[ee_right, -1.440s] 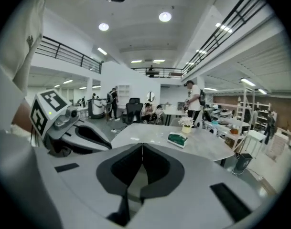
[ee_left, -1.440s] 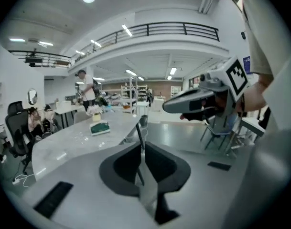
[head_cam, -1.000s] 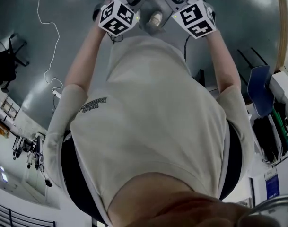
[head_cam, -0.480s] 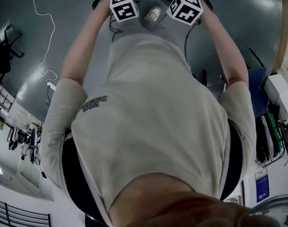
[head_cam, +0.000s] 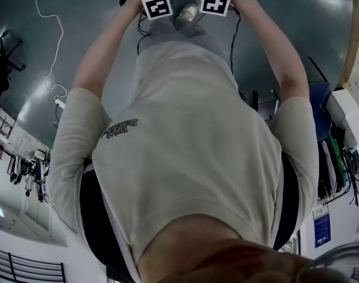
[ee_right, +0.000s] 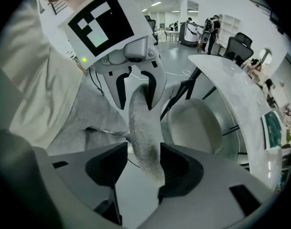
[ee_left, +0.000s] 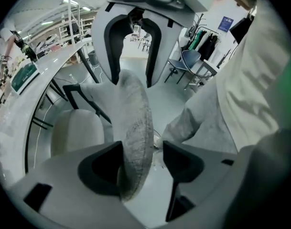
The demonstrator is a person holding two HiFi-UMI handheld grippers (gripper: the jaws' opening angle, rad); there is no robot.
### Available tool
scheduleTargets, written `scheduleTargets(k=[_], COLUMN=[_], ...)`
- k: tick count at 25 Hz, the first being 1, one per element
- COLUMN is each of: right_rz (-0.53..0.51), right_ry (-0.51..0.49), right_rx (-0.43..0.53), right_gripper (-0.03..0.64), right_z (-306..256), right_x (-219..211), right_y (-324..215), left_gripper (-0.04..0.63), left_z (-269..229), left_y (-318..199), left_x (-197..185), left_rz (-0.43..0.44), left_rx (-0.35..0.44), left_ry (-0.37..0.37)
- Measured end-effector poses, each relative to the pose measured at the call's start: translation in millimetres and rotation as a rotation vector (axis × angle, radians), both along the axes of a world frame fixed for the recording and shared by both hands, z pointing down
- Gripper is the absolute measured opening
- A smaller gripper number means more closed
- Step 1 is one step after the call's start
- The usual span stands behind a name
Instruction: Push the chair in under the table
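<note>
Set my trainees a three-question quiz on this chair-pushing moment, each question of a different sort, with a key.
1. True or false: only the left gripper straddles the chair's backrest.
2. What stands between the jaws of the right gripper? A. the backrest's top edge B. a table leg C. a cable
3. Short answer: are both grippers' jaws open or shut?
Key: 1 false, both straddle it. 2 A. 3 open; both pairs have just been opening, with the backrest between them, not clamped.

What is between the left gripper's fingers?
The chair's grey backrest, shown in the left gripper view; the fingers have just been opening and stand apart around it.
</note>
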State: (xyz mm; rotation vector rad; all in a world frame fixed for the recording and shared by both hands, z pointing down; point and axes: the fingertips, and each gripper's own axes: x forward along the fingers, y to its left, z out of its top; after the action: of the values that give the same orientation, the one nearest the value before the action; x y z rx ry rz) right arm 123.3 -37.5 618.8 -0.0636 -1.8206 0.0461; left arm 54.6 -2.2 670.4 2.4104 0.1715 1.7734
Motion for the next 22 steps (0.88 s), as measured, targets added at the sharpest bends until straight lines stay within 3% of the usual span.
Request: scheduleTargets(k=[5, 11, 15, 22], right_rz=[-0.065, -0.102, -0.121, -0.102], right_ry=[0.041, 0.022, 0.036, 0.035], right_rx=[-0.009, 0.044, 0.060, 0.071], right_gripper=[0.212, 0.196, 0.160, 0.146], right_z=[34, 54, 57, 51], right_x=[4, 2, 3, 2], right_y=[-1, -3, -6, -14], left_gripper=[0.258, 0.258, 0.253, 0.196], left_z=[24, 41, 39, 22], left_y=[-6, -9, -10, -31], left_x=[3, 9, 10, 10], left_rz=[-0.029, -0.005, -0.013, -0.025], left_rx=[-0.021, 0.025, 0.009, 0.073], left_ry=[0.002, -0.020, -0.017, -0.020])
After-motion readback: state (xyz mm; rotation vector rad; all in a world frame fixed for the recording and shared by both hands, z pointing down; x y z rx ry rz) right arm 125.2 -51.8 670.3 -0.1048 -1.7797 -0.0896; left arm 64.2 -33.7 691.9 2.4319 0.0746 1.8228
